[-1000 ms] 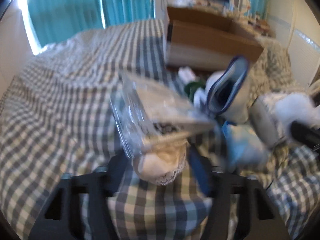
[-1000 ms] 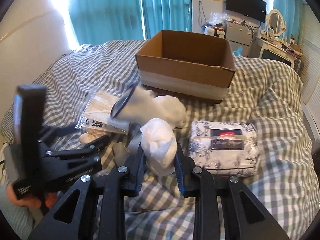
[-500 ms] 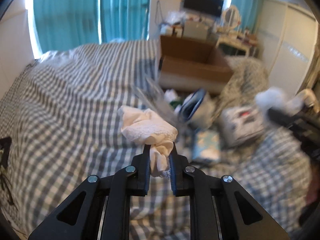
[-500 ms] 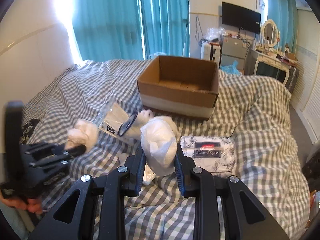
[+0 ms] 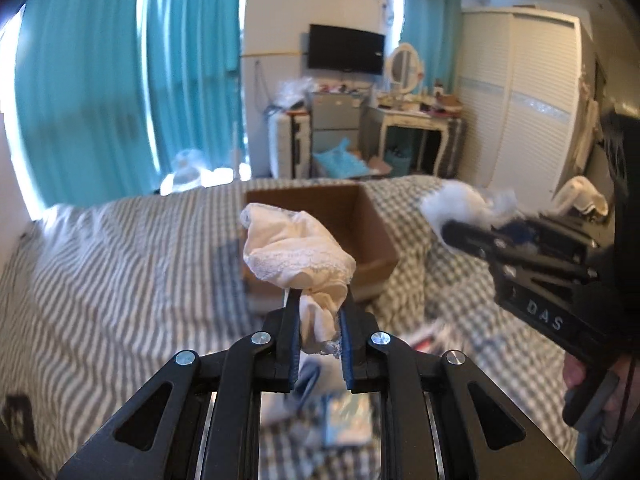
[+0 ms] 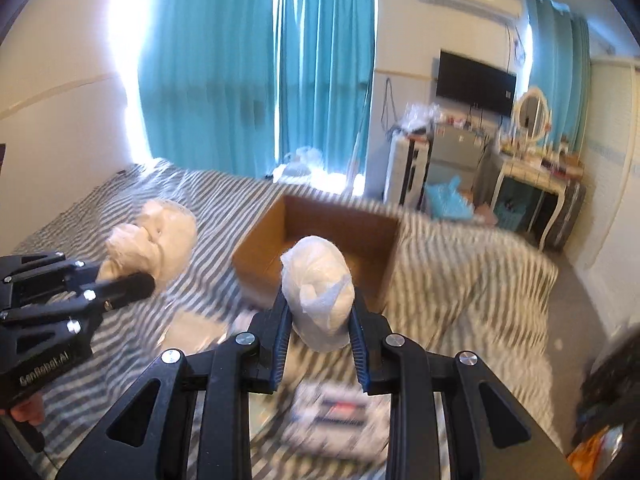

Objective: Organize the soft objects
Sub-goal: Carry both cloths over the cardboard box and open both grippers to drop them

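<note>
My left tool (image 5: pixel 318 320) clamps cream lace cloth (image 5: pixel 296 256), held above checked bed (image 5: pixel 120 264). My right tool (image 6: pixel 318 328) grips white wrapped bundle (image 6: pixel 318 284). Open cardboard box (image 6: pixel 320 224) sits on bed just beyond both. Flat packet (image 6: pixel 336 416) lies on bed below right tool, blurred.

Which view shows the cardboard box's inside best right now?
The right wrist view: the cardboard box opens toward the camera, showing walls and some floor behind the white bundle. In the left wrist view the cream cloth covers much of it.
</note>
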A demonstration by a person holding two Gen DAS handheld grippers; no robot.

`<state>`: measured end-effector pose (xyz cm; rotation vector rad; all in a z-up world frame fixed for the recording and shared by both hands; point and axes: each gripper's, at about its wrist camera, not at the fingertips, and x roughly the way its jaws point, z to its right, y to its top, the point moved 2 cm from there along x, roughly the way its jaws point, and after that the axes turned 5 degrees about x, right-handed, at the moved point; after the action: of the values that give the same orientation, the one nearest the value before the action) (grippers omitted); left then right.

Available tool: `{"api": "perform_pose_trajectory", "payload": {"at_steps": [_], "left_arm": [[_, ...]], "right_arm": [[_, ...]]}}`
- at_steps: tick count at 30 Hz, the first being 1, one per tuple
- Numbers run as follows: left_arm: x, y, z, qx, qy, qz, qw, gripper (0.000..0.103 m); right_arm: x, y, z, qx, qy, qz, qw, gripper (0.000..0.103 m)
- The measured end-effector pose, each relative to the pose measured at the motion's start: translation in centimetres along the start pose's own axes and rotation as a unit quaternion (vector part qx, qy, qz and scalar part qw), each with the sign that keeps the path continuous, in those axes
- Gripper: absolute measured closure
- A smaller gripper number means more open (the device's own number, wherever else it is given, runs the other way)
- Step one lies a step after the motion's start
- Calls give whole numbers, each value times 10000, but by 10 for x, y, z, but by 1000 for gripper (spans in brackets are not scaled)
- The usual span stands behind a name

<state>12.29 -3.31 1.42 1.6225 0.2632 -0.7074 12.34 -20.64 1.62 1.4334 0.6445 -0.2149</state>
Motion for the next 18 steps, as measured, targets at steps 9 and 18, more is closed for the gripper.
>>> {"api": "perform_pose_trajectory", "payload": {"at_steps": [9,18], "left_arm": [[91,70,-16,61,-93,118,9999,87],[201,56,-31,130,-143,-446,9988,82]], "right_arm": [[90,85,37,18,154,-47,9999,76],[208,62,71,321,229,-811,9959,76]]}}
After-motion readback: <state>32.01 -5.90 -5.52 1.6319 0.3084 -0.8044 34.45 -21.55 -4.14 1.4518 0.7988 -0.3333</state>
